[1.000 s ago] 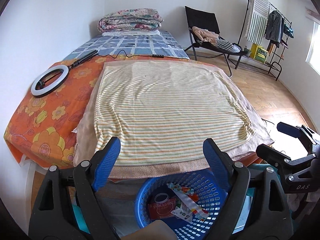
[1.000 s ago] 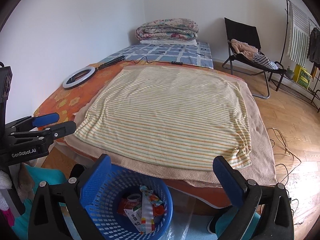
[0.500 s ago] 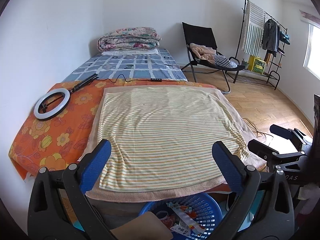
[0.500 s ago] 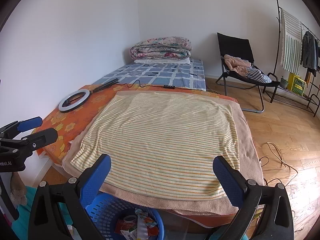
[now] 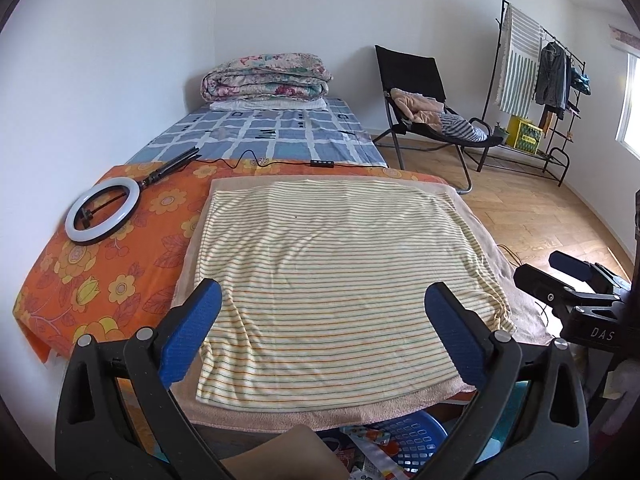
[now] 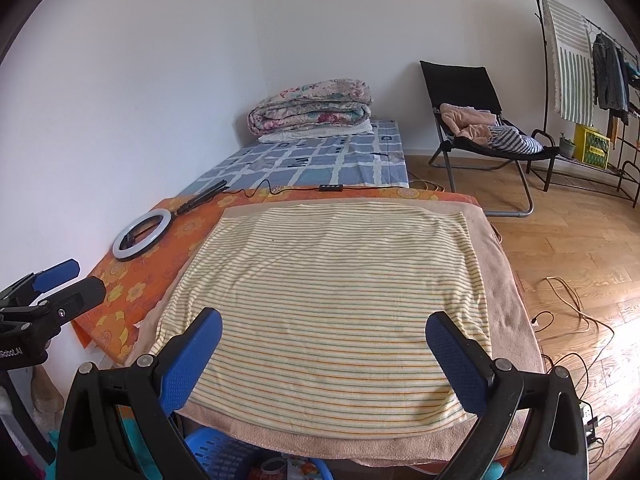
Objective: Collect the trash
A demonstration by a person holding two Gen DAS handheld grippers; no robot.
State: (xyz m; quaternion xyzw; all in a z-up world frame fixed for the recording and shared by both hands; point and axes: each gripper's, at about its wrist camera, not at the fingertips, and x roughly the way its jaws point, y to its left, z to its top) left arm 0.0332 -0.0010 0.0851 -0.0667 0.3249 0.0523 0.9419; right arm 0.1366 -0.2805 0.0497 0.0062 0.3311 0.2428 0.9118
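Hovering above the striped cloth [image 5: 340, 280], left gripper [image 5: 322, 336] and right gripper [image 6: 323, 354] both stand with jaws spread, empty; the blue basket [image 5: 416, 438] (holding wrappers [image 5: 370, 440]) sits below the cloth's near edge.

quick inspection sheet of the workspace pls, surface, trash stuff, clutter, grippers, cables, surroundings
surface: striped cloth spread flat over a beige towel on the bed; no trash seen on it
job's things: blue basket at the bed's foot, wrappers inside
clutter: ring light on the orange floral sheet; folded quilt at the far end
grippers: left gripper and right gripper both open, holding nothing
cables: ring light cord across the bed; loose floor cables
surroundings: black chair with clothes, clothes rack, wood floor
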